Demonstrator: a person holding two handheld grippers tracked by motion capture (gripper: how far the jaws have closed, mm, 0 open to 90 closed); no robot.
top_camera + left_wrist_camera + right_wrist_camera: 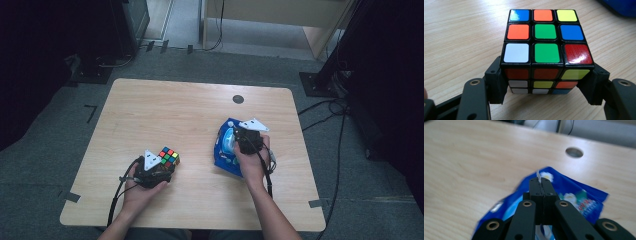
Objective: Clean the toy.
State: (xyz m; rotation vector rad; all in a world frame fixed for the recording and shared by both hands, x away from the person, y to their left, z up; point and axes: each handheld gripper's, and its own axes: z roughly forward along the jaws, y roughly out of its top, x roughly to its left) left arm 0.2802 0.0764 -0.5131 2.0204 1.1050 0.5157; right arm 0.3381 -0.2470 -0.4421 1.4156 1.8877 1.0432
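Right, two things on the surface (150,105), one per gripper. Left gripper (544,87) has its fingers (496,82) spread wide & pressed on opposite sides of the cube (544,40), which sits near-left on the wood, scrambled stickers up. Cube looks rigid, light, glossy faces prob. a bit slippery; flat opposite sides are the sensible hold, low & centred, else a layer could twist.

Right gripper (541,187) has its fingers fully together, a thin white sliver of film pinched betw. them, apparently part of the blue packet (574,192). Packet lies right of centre, a little farther than the cube, well apart from it. It's soft, crinkly, floppy, prob. light; an edge or seam is the place to hold, though thin film may tear or slide out.

Surface is pale wood-grain w/ rounded corners, a cable hole (238,99) at the far side. Round it: grey carpet (45,150), black stands & cables (325,107) right, pale furniture far back.
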